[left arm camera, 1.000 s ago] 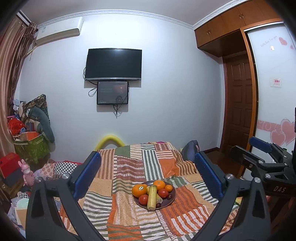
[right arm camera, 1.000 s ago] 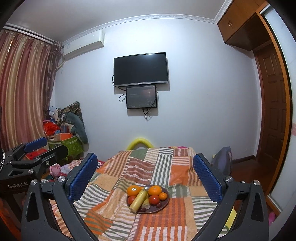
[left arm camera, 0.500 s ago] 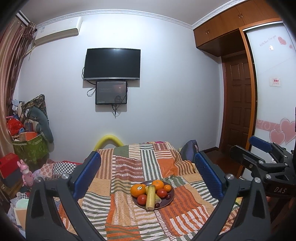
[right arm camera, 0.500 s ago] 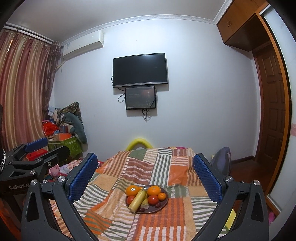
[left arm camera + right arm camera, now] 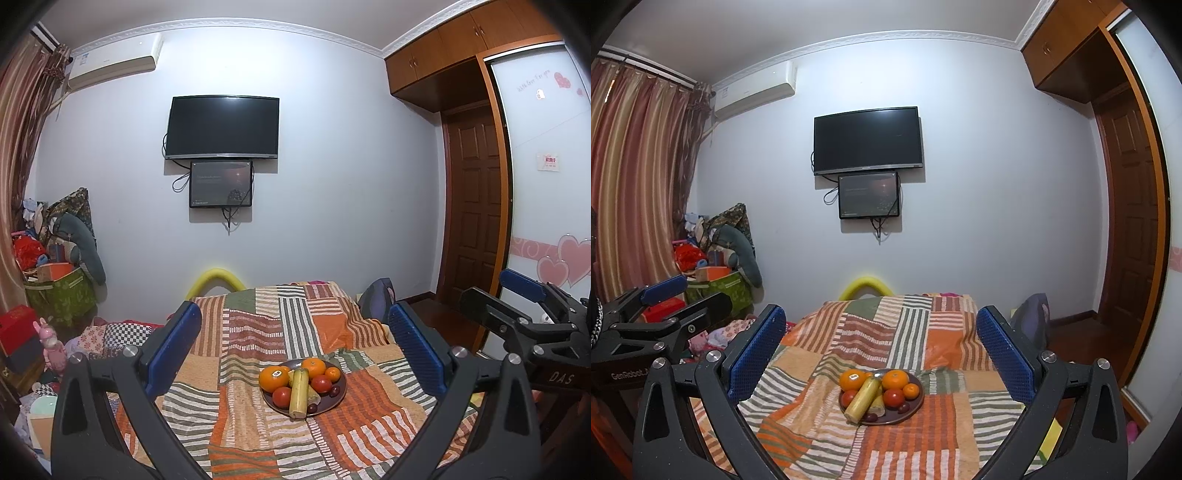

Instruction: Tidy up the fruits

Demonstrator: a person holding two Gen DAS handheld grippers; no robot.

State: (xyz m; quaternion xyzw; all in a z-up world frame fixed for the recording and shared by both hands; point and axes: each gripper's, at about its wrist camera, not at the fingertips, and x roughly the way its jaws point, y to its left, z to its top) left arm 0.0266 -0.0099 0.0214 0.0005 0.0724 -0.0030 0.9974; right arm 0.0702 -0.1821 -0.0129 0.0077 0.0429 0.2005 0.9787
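Note:
A dark round plate (image 5: 338, 400) (image 5: 908, 411) of fruit sits on a striped patchwork cloth (image 5: 258, 332) (image 5: 886, 332). On it lie a yellow banana (image 5: 299, 393) (image 5: 862, 398), a stickered orange (image 5: 273, 377) (image 5: 852, 379), a second orange (image 5: 314, 367) (image 5: 895, 379), a small mandarin (image 5: 332, 374) (image 5: 911, 391), red tomatoes (image 5: 282, 397) (image 5: 894, 397) and dark grapes (image 5: 335, 390) (image 5: 904, 407). My left gripper (image 5: 295, 343) is open and empty, held well back from the plate. My right gripper (image 5: 881, 343) is open and empty too. Each gripper shows in the other's view, the right one (image 5: 524, 295) and the left one (image 5: 657, 295).
The cloth covers a table or bed running to the far wall, where a TV (image 5: 221, 127) hangs. Piled bags and boxes (image 5: 55, 266) stand at the left. A yellow foam arc (image 5: 216, 278) and a dark bag (image 5: 376, 299) sit at the far end. A wooden door (image 5: 476, 203) is right.
Both views have shifted only slightly; the plate sits marginally further left in each frame. Both grippers stay open and empty.

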